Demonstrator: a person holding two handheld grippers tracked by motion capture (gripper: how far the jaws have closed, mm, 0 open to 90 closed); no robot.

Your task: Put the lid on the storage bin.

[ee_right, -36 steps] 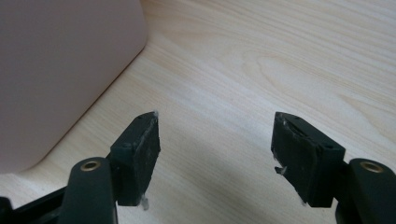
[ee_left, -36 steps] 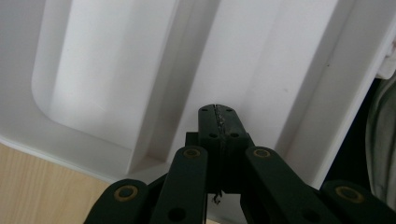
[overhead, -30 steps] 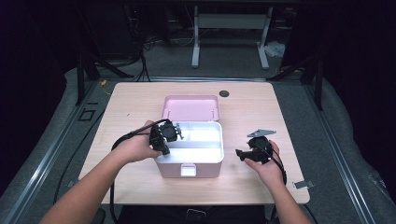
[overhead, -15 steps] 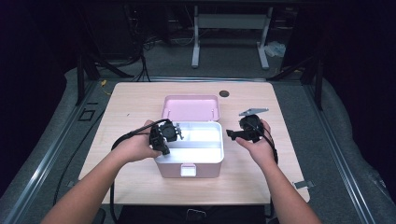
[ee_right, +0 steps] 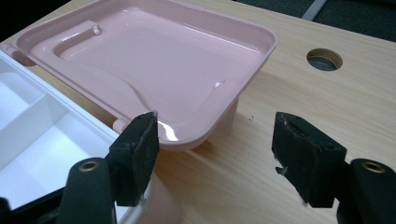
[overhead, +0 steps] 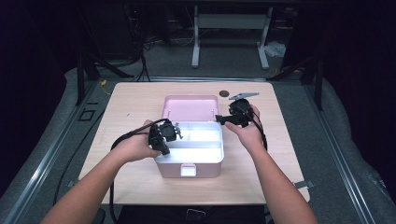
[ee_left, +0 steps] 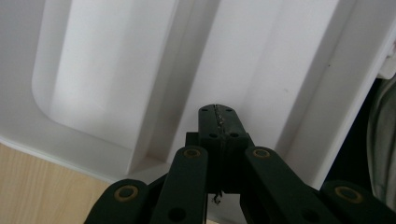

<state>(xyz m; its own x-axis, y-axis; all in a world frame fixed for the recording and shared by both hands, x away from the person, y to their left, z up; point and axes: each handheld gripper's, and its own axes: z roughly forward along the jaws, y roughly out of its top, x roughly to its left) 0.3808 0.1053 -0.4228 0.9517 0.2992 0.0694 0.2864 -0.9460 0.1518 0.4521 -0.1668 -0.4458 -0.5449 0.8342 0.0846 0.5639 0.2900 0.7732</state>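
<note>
While open, right gripper [ee_right: 215,158] beside lid [ee_right: 154,70]

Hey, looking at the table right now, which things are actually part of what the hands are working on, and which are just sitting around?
In the job:
- pink plastic box with its open pink lid
- white divided tray inside the box
- left gripper, jaws shut over the tray
- right gripper, jaws open beside the lid

Just lying about:
- round hole in the wooden table
- dark cables on the floor

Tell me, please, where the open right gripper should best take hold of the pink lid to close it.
Probably the pink lid by its raised front rim near the corner, approached from the right gripper's side: it lies flat open behind the white tray, and that thin rim fits between the jaws.
</note>
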